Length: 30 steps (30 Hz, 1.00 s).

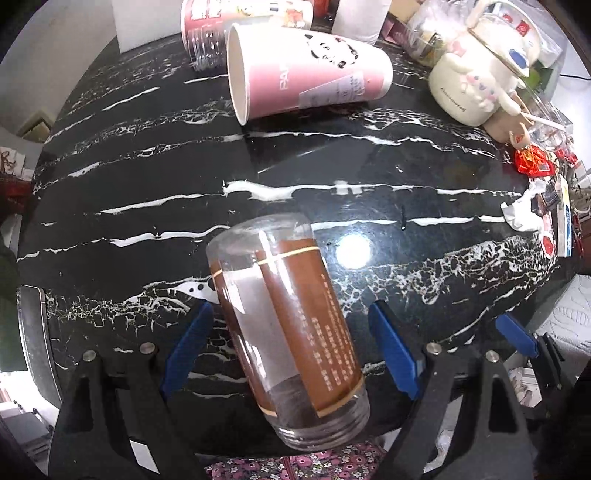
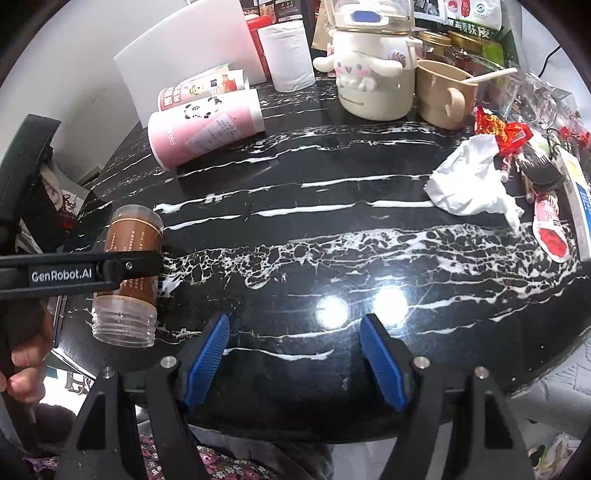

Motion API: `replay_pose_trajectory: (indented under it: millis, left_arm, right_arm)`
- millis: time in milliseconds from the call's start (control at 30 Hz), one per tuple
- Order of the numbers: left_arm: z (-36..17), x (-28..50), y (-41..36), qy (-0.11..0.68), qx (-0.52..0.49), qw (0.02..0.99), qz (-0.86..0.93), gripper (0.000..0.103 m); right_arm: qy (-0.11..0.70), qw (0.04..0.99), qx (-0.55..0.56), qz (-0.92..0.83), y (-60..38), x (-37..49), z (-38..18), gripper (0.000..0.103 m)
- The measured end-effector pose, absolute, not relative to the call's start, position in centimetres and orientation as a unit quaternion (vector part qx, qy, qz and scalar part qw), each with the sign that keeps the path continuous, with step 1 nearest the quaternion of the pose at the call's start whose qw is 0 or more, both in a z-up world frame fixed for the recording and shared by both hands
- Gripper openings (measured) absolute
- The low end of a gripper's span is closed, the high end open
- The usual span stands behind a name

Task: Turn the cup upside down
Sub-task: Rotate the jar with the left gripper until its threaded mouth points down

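Observation:
The cup is a clear cylinder with a brown label (image 1: 291, 325). It sits tilted between the blue pads of my left gripper (image 1: 291, 350), threaded open mouth toward the camera and down, closed base up and away. The pads stand wide on either side with gaps, so I cannot tell if they grip it. In the right wrist view the cup (image 2: 129, 280) hangs at the table's left edge with the left gripper's black finger (image 2: 125, 269) across it. My right gripper (image 2: 295, 358) is open and empty over the near table edge.
On the black marble table (image 1: 147, 206) a pink panda paper cup (image 1: 306, 70) lies on its side at the back beside another container (image 1: 207, 33). A white character jug (image 2: 373, 77), beige mug (image 2: 443, 96), crumpled tissue (image 2: 472, 181) and wrappers crowd the back right.

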<state>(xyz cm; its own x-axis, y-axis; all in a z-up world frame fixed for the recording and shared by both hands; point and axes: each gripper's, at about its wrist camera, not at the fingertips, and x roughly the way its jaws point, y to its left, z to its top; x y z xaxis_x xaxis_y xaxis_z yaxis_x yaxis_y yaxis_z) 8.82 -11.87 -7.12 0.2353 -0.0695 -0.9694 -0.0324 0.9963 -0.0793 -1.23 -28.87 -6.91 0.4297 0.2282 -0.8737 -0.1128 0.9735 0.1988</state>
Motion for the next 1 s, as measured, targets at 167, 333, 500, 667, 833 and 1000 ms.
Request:
replay_pose_trajectory:
  millis: [167, 333, 500, 667, 833, 1000]
  left_arm:
    - [-7.7, 9.2, -11.5, 0.620, -0.045, 0.783, -0.012, 0.080]
    - [-8.3, 9.3, -11.2, 0.625, -0.054, 0.778, -0.022, 0.064]
    - [-8.2, 9.0, -10.7, 0.617, -0.065, 0.784, -0.019, 0.063]
    - [-7.8, 8.6, -10.3, 0.613, -0.068, 0.787, -0.025, 0.063]
    - [-6.5, 8.1, -10.1, 0.602, -0.064, 0.796, -0.031, 0.062]
    - [-4.7, 7.5, -9.4, 0.575, -0.057, 0.816, -0.024, 0.061]
  right_arm:
    - [0.527, 0.842, 0.058, 0.102, -28.7, -1.2, -7.1, 0.074]
    - [0.530, 0.839, 0.060, 0.103, -28.6, -1.2, -7.3, 0.074]
    - [0.530, 0.839, 0.060, 0.104, -28.4, -1.1, -7.3, 0.074]
    - [0.531, 0.839, 0.059, 0.105, -28.2, -1.0, -7.3, 0.074]
    - [0.533, 0.837, 0.057, 0.109, -27.7, -1.0, -7.5, 0.074]
    - [0.532, 0.838, 0.053, 0.115, -27.1, -1.0, -7.4, 0.074]
